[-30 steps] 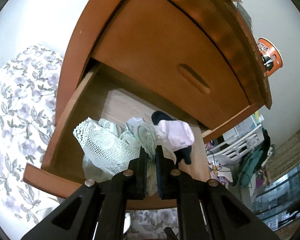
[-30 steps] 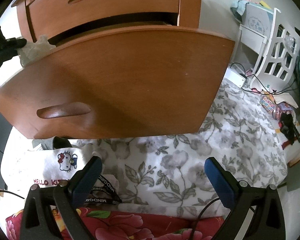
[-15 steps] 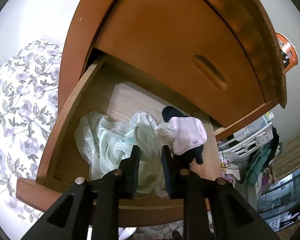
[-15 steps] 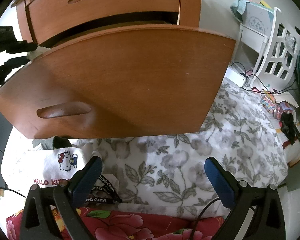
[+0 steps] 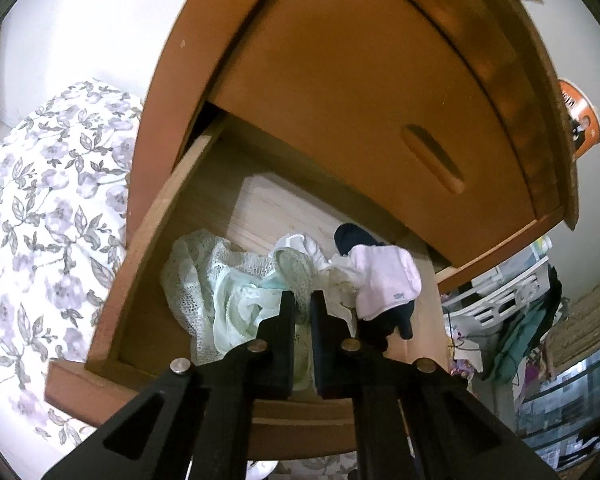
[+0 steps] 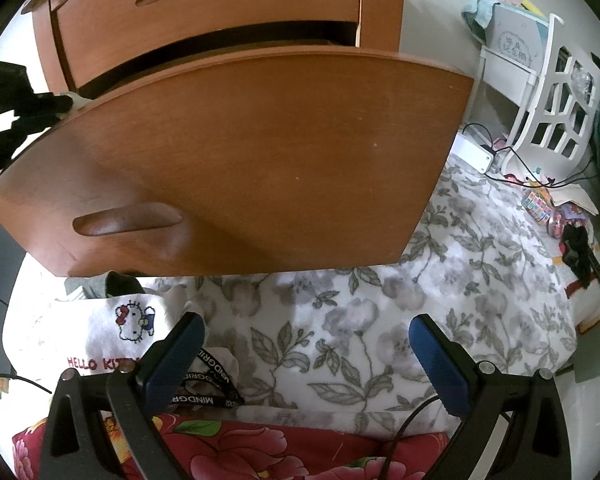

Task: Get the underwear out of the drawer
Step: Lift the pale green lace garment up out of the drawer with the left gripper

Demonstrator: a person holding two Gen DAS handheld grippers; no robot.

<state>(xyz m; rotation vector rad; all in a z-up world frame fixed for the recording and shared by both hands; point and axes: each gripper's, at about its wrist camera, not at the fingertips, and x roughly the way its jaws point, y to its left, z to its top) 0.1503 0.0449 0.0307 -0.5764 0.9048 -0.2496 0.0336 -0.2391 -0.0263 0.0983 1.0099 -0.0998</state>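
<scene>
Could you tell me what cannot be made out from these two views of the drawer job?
- Left wrist view: whether the left hand-held gripper actually pinches the pale green underwear; its fingers hide the contact.
- Left wrist view: the dark garment is mostly covered by the pink garment.
- Right wrist view: the drawer front hides the drawer's contents.

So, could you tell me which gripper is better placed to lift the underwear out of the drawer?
Left. The left gripper is inside the open drawer, nearly closed around the pale underwear. The right gripper hangs open outside.
</scene>
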